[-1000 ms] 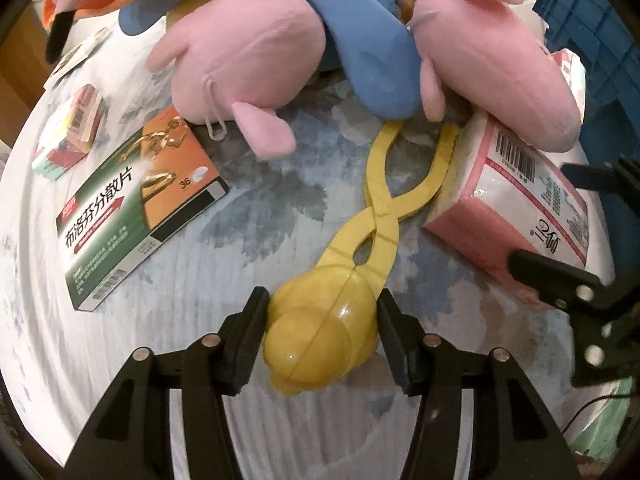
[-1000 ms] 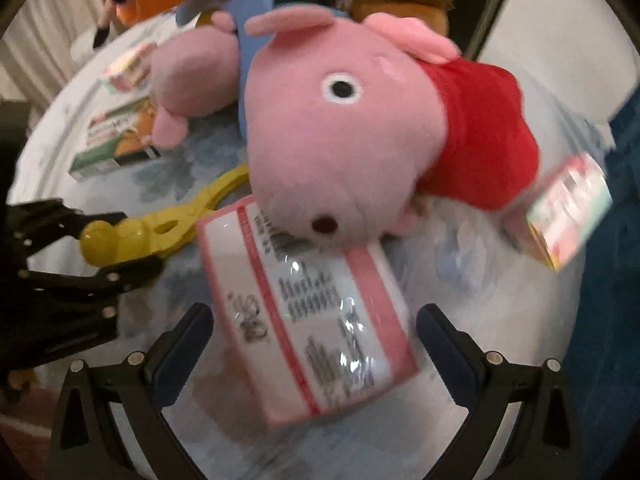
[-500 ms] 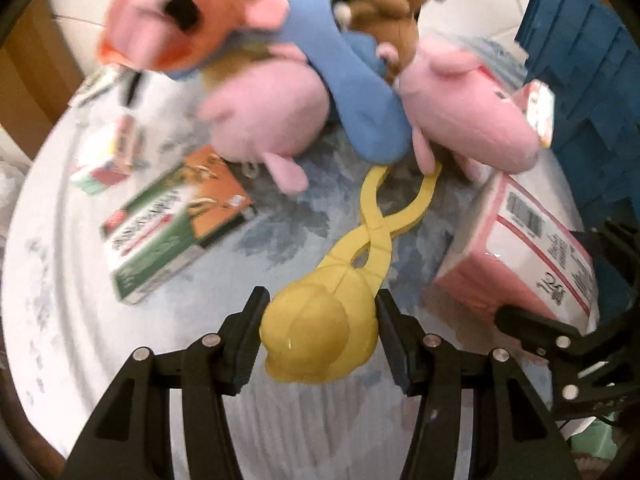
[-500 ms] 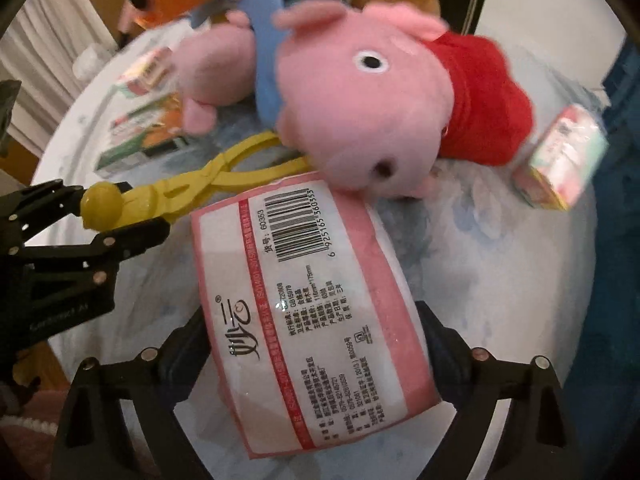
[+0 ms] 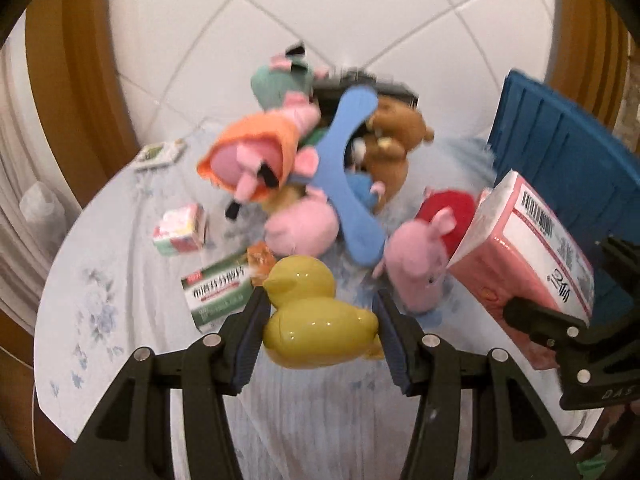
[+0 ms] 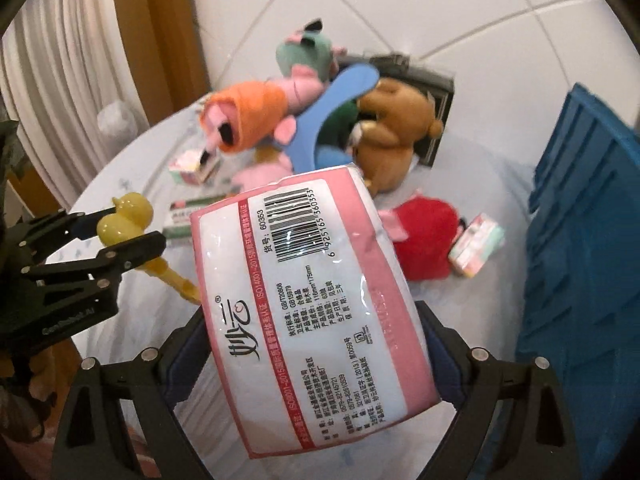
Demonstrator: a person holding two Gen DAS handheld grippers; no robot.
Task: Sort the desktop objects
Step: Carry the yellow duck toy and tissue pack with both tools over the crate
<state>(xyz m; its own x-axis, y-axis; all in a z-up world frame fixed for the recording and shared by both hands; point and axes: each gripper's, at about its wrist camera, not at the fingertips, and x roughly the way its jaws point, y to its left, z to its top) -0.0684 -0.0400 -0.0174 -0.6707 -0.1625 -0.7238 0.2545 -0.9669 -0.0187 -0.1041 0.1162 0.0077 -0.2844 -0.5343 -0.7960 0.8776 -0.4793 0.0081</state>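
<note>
My left gripper (image 5: 320, 332) is shut on the yellow duck-shaped clamp toy (image 5: 316, 312), held above the table; in the right wrist view the same duck toy (image 6: 124, 220) shows its handles hanging below. My right gripper (image 6: 316, 344) is shut on the pink-and-white tissue pack (image 6: 312, 300), lifted off the cloth. From the left wrist camera that tissue pack (image 5: 528, 248) hangs at the right, in front of the blue crate (image 5: 560, 152).
A heap of plush toys (image 5: 320, 168) lies mid-table on the pale flowered cloth (image 5: 100, 280). A green-and-white medicine box (image 5: 218, 292), a small pastel box (image 5: 180, 230) and another small box (image 6: 476, 250) lie around it. The blue crate (image 6: 580, 240) stands at the right.
Both grippers have risen well above the table. The duck toy and the tissue pack came up off the cloth with them; the right jaws closed onto the pack.
</note>
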